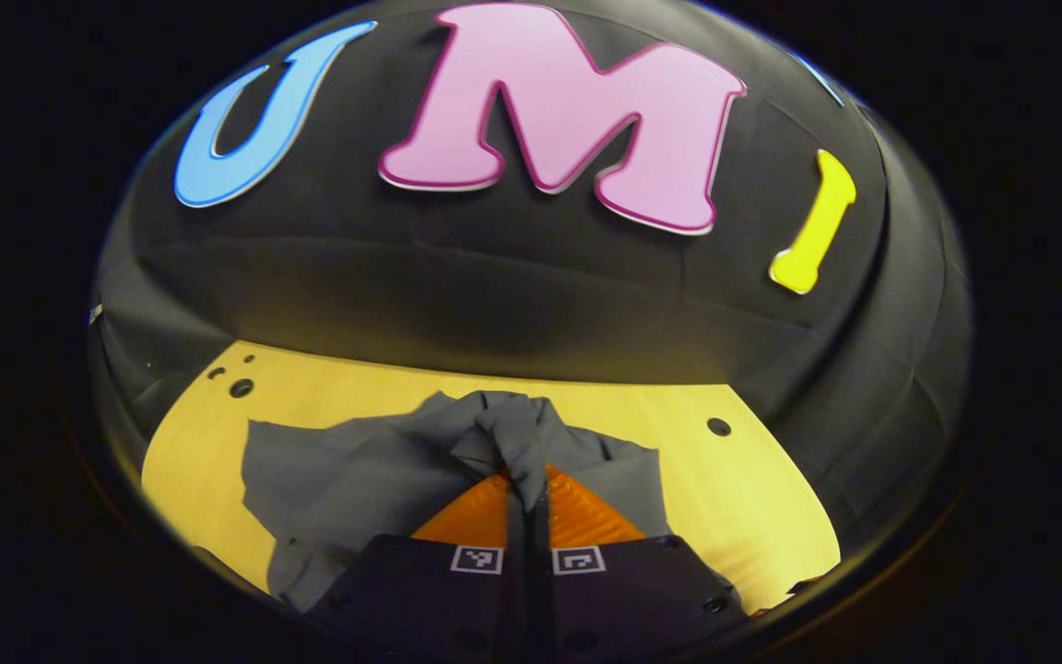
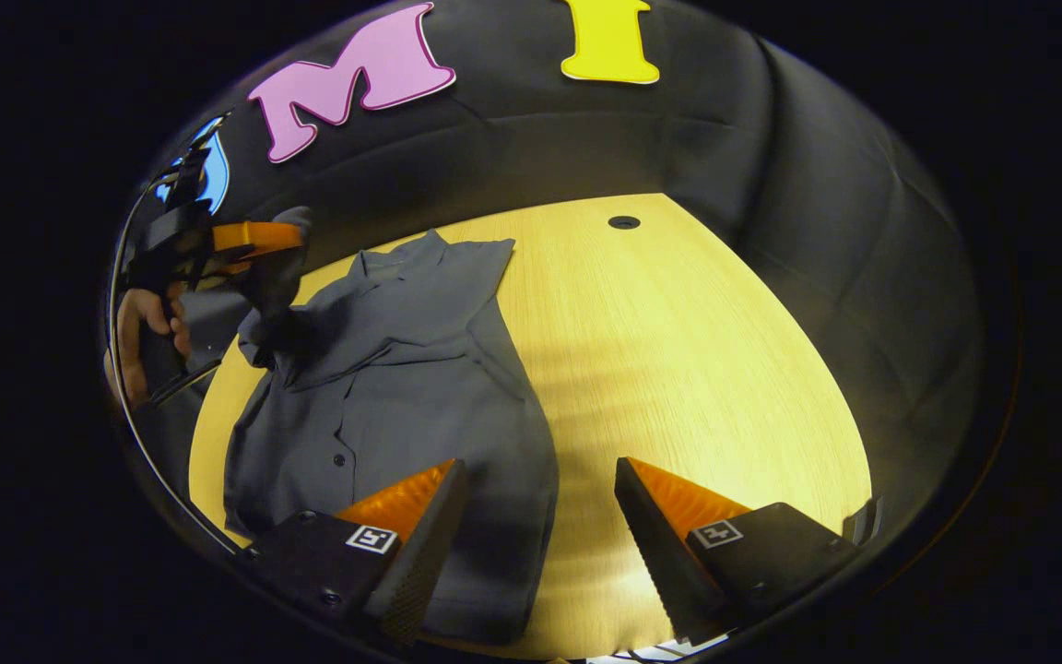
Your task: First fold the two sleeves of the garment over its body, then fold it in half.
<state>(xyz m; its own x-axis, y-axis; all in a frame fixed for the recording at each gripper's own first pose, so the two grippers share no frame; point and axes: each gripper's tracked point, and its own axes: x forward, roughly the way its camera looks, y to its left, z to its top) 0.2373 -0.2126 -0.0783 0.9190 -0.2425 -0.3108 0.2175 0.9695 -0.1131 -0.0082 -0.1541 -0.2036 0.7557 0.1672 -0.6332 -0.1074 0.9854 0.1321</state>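
Warm light from above is brightening the desk (image 2: pixel 697 369) while the surroundings are staying dim; fisheye distortion is bending everything toward the edges, and soft shadows are falling toward 6 o'clock.

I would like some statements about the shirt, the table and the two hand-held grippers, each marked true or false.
1. The left hand-held gripper is shut on a bunch of the grey shirt. True.
2. The right hand-held gripper is shut on a sleeve. False: its fingers stand wide apart and hold nothing.
3. The shirt lies on a wooden table. True.
4. The shirt is already folded in half. False: its buttoned front lies spread out.
5. A hand holds the left hand-held gripper. True.
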